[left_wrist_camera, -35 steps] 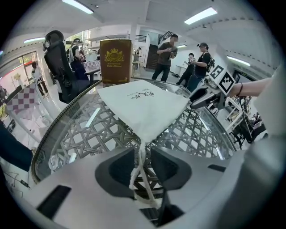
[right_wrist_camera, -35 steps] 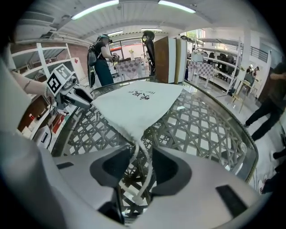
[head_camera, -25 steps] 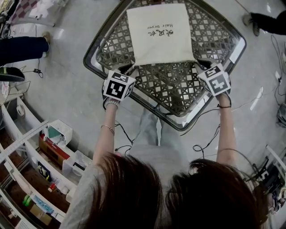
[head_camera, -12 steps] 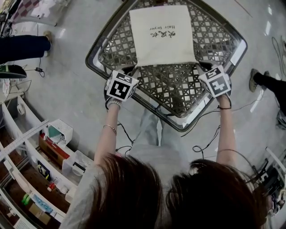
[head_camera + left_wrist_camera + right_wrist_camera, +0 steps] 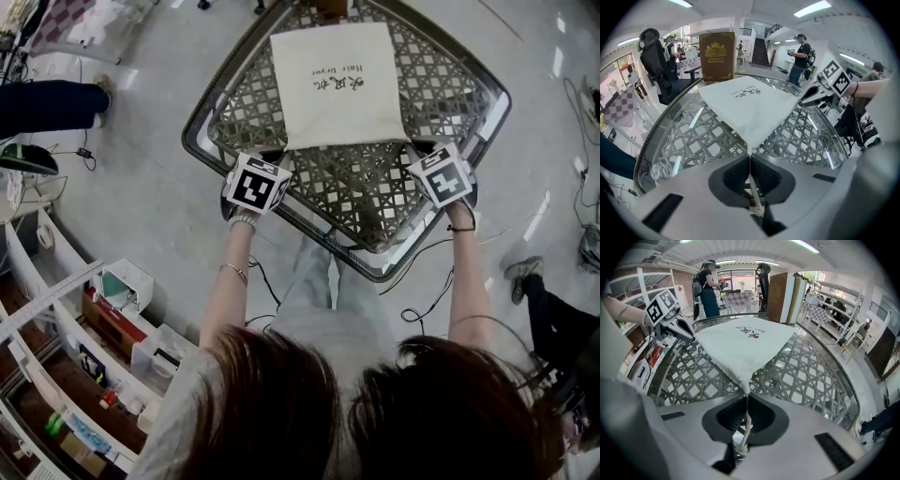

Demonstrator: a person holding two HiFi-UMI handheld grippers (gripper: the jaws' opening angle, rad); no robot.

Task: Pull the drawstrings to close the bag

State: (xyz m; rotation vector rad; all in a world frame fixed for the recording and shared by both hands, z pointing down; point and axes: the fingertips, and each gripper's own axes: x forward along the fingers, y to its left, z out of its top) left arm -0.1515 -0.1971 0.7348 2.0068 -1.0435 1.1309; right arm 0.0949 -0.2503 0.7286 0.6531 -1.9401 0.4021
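A cream drawstring bag (image 5: 339,84) with dark print lies flat on a glass-topped lattice table (image 5: 202,141). My left gripper (image 5: 278,157) sits at the bag's near left corner. In the left gripper view its jaws are shut (image 5: 750,157) on the white drawstring (image 5: 756,199), which runs taut from the bag (image 5: 745,105). My right gripper (image 5: 413,150) sits at the near right corner. Its jaws have just been closing and now pinch (image 5: 747,397) the other drawstring (image 5: 746,430), which comes out of the bag (image 5: 740,345).
A brown box (image 5: 717,56) stands at the table's far edge beyond the bag. Shelving with bins (image 5: 103,319) lines the floor at left, and cables (image 5: 422,291) trail near the table. Bystanders stand around: a leg (image 5: 52,98) at left and a foot (image 5: 520,270) at right.
Both grippers stay at the bag's near corners, almost still. A bystander's foot on the right has moved down along the floor.
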